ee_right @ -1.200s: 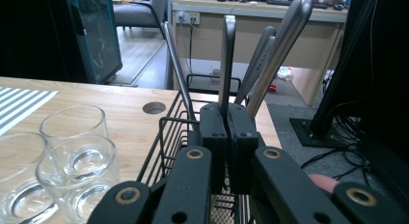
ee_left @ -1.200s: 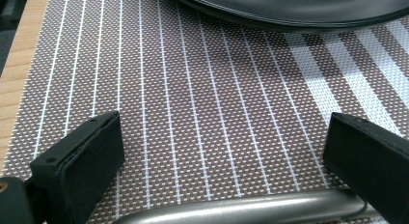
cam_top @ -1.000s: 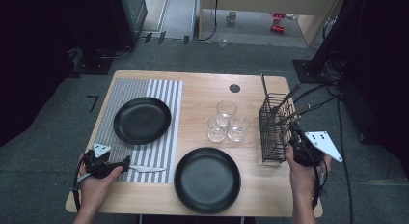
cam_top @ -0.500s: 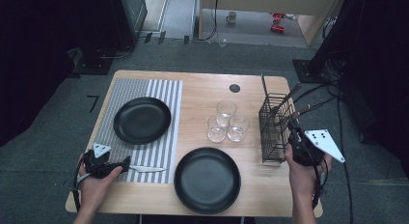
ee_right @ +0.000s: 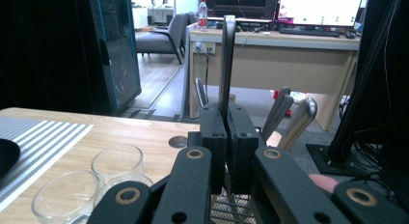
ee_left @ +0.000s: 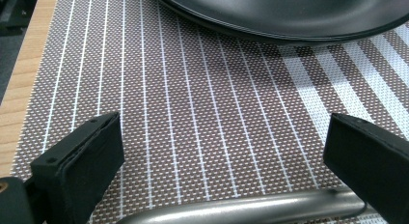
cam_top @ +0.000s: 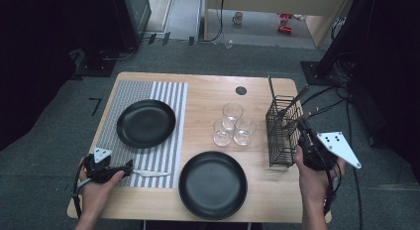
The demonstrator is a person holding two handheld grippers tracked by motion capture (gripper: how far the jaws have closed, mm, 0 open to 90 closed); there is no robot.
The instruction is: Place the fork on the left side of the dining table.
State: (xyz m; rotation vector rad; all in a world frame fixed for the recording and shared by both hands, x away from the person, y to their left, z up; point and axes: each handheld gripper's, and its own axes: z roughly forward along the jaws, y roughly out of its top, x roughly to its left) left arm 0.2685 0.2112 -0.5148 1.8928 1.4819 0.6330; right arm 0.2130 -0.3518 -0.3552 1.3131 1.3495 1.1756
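Observation:
A table knife [cam_top: 151, 173] lies on the striped placemat [cam_top: 171, 96] near the table's front left. My left gripper [cam_top: 126, 166] is open and low over the mat, and the knife's steel handle [ee_left: 241, 207] lies between its wide-apart jaws in the left gripper view [ee_left: 222, 151]. At the right stands a black wire cutlery basket [cam_top: 282, 136]. My right gripper [cam_top: 301, 128] is at the basket's right side. In the right gripper view it [ee_right: 226, 137] is shut on an upright dark utensil handle [ee_right: 226, 55]. Two more handles [ee_right: 294, 118] stick up behind.
One black plate [cam_top: 145, 123] sits on the placemat, and another [cam_top: 213, 185] is at the front centre. Three empty glasses [cam_top: 233, 123] cluster between the plates and the basket. A round hole [cam_top: 241, 90] is in the tabletop at the back.
The right gripper with its utensil has shifted very slightly by the basket. The left gripper has not moved.

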